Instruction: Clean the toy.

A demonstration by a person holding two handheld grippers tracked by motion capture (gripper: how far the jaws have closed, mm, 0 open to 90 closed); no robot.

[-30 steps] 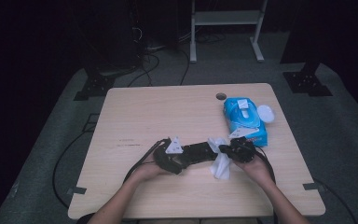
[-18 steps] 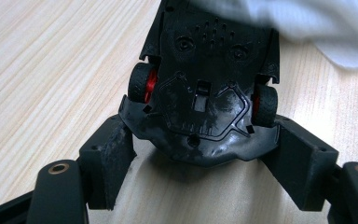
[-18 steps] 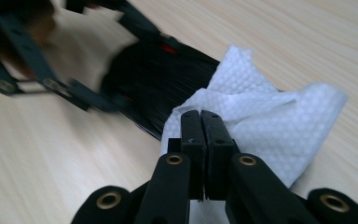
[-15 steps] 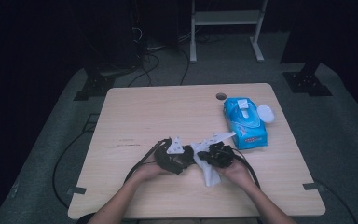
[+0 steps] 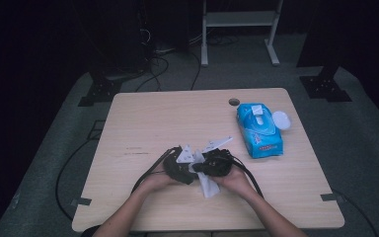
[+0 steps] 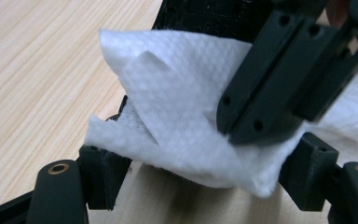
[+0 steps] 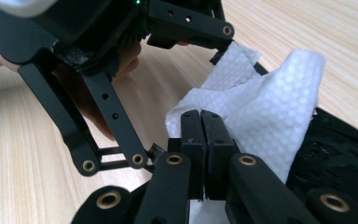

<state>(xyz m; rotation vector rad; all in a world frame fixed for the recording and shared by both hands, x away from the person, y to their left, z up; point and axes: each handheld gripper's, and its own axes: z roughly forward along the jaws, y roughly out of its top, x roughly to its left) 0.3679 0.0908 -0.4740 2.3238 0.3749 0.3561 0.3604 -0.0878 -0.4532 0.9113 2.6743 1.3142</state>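
Observation:
A white wipe (image 5: 208, 186) hangs from my right gripper (image 5: 198, 170), which is shut on it near the table's front middle. In the right gripper view my right gripper (image 7: 201, 122) pinches the wipe (image 7: 265, 102) between its closed jaws. My left gripper (image 5: 192, 167) faces it tip to tip and stands open. In the left gripper view the wipe (image 6: 177, 107) lies across the gap of my left gripper (image 6: 205, 173), and the right gripper (image 6: 242, 126) reaches in from the upper right. One of the left gripper's fingers (image 7: 189, 21) touches the wipe's top edge.
A blue pack of wipes (image 5: 259, 131) lies at the back right of the wooden table (image 5: 143, 123), with a round white lid (image 5: 281, 120) beside it. A small cable hole (image 5: 234, 102) sits near the far edge. Cables trail off the table's left front.
My right gripper has carried the wipe leftward until it meets the left gripper. The left gripper has stayed where it was.

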